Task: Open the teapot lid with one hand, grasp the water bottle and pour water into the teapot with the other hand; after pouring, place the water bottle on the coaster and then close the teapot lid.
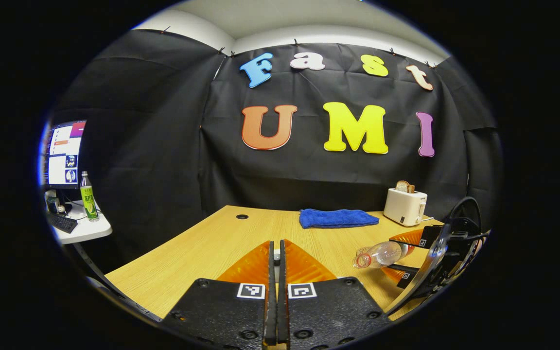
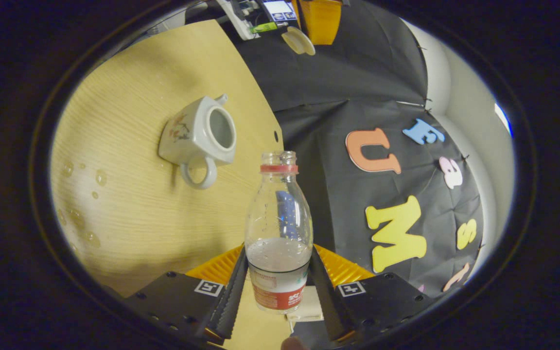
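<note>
In the right gripper view, my right gripper (image 2: 279,262) is shut on the lower body of a clear water bottle (image 2: 278,214) with a red neck ring, no cap and a little water inside. Beyond its mouth stands the white teapot (image 2: 197,138) on the wooden table, its top open. Farther off, the left gripper (image 2: 319,19) holds the cream teapot lid (image 2: 298,41) in the air. In the left gripper view, my left gripper (image 1: 276,249) has its fingers pressed together on a small pale knob. To its right the water bottle (image 1: 379,254) lies tilted in the right gripper (image 1: 418,255).
Water drops (image 2: 83,180) dot the table near the teapot. A blue towel (image 1: 338,218) and a white toaster (image 1: 405,206) with bread sit at the table's back. A side table on the left carries a monitor (image 1: 63,154), a green bottle (image 1: 88,197) and a keyboard.
</note>
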Demonstrator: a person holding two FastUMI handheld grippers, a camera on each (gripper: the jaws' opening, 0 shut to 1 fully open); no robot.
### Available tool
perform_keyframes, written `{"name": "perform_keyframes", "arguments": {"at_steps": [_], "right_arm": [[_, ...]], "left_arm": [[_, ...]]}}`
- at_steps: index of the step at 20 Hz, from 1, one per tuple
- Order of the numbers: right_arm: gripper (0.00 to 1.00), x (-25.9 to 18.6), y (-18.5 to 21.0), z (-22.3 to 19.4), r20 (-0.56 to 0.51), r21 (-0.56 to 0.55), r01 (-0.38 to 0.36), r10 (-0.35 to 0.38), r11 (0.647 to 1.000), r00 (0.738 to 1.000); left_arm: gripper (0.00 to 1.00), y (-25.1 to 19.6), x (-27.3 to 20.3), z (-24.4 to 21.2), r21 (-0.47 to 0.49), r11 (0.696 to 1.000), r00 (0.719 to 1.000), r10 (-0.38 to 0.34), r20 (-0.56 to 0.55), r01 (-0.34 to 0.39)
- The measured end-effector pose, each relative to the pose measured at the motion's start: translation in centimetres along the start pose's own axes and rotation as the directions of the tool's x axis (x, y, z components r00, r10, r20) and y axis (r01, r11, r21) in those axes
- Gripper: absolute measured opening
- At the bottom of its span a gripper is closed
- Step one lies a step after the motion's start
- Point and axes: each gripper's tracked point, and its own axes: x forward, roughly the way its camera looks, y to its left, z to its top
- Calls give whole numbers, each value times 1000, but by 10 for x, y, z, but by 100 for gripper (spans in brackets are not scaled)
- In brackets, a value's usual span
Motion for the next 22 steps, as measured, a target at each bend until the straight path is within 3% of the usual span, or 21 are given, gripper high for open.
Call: {"name": "perform_keyframes", "arguments": {"at_steps": [11,22], "right_arm": [[70,4,-10,13,38,-225,60,-53,972,998],[70,4,-14,27,79,-352,103,-81,930,994]], "left_arm": [[3,7,-5,3,-2,1000,1000,9,-1,-9],[3,7,-6,4,3,1000,1000,-2,-5,2]]}}
